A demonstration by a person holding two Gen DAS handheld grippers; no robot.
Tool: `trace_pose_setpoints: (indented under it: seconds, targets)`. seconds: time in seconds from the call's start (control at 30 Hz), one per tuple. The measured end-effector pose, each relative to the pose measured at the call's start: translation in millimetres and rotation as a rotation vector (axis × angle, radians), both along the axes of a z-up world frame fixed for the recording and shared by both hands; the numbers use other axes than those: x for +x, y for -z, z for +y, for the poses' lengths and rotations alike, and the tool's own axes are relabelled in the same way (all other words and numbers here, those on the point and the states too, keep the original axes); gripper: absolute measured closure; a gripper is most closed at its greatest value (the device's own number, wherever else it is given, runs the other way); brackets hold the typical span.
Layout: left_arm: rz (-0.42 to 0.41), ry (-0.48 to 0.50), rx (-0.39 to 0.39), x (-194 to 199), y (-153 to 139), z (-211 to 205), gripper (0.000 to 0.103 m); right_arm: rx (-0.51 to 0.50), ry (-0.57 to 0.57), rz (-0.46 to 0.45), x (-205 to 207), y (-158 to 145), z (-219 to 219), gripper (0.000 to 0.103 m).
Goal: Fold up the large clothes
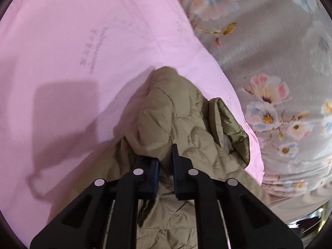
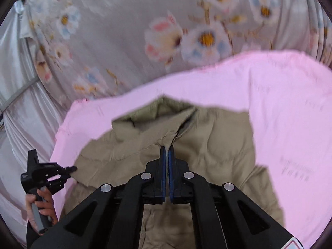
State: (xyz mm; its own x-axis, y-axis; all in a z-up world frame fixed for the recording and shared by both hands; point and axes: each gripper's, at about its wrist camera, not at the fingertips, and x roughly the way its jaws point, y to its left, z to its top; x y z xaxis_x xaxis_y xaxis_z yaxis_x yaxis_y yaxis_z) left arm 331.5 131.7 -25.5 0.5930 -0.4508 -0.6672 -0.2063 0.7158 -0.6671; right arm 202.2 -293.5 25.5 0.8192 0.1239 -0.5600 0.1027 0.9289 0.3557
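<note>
1. Both handheld black plastic grippers are clamped on one garment: the left gripper point(image 1: 166, 155), low in the left wrist view, has its blue-padded fingers point(image 1: 154, 172) drawn nearly together with a bunched fold of cloth pinched between them.
2. That cloth is a khaki quilted puffer jacket point(image 1: 178, 112), soft and puffy, stitched in wavy panels, with a shinier ribbed lining showing at a curled edge on its right side.
3. From the right wrist view, the right gripper point(image 2: 166, 151) sits at lower centre, its pads pressed flat together on a thin seam edge of the jacket point(image 2: 207, 145) just below the collar opening.
4. The jacket lies spread across the middle of that view, its collar crumpled toward the upper centre; much of this frame is blurred.
5. Beneath it is a smooth pink sheet point(image 1: 83, 41) with faint grey printed lettering, filling the left and upper part of the left view.
6. Under the pink sheet is a satiny grey bedspread with pastel flowers point(image 2: 124, 31), gathered in pleats at the left edge.
7. At the lower left of the right view, a person's hand point(image 2: 40, 209) grips the grey handle of the left gripper, whose tips touch the jacket's left edge.
</note>
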Motion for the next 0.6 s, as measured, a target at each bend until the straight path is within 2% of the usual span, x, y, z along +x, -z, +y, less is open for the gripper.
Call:
trace_pose_setpoints:
  seconds: [0.03, 0.1, 0.23, 0.3, 0.37, 0.6]
  targets:
    - [-0.017, 0.017, 0.055, -1.9, -5.1, -10.1, 0.095, -0.019, 0.016, -0.018, -2.2, -7.4, -3.2, 0.101]
    - [-0.028, 0.043, 0.144, -6.1, -4.0, -25.2, 0.096, -0.064, 0.05, 0.003, -0.9, -3.3, -7.5, 0.101]
    - [-0.016, 0.092, 0.373, -15.0, 19.4, -63.3, 0.097, -0.129, 0.111, 0.174, 10.9, 54.3, -14.9, 0.101]
    - [-0.036, 0.096, 0.432, -19.1, 27.2, -70.4, 0.097, -0.115, 0.112, 0.24, 10.4, 82.8, -20.5, 0.101]
    - [-0.067, 0.106, 0.491, -23.7, 32.9, -76.4, 0.096, -0.094, 0.108, 0.259, 8.9, 98.5, -19.6, 0.101]
    - [-0.155, 0.121, 0.642, -39.7, 46.6, -91.5, 0.095, -0.11, 0.105, 0.252, 3.0, 113.2, -12.8, 0.101]
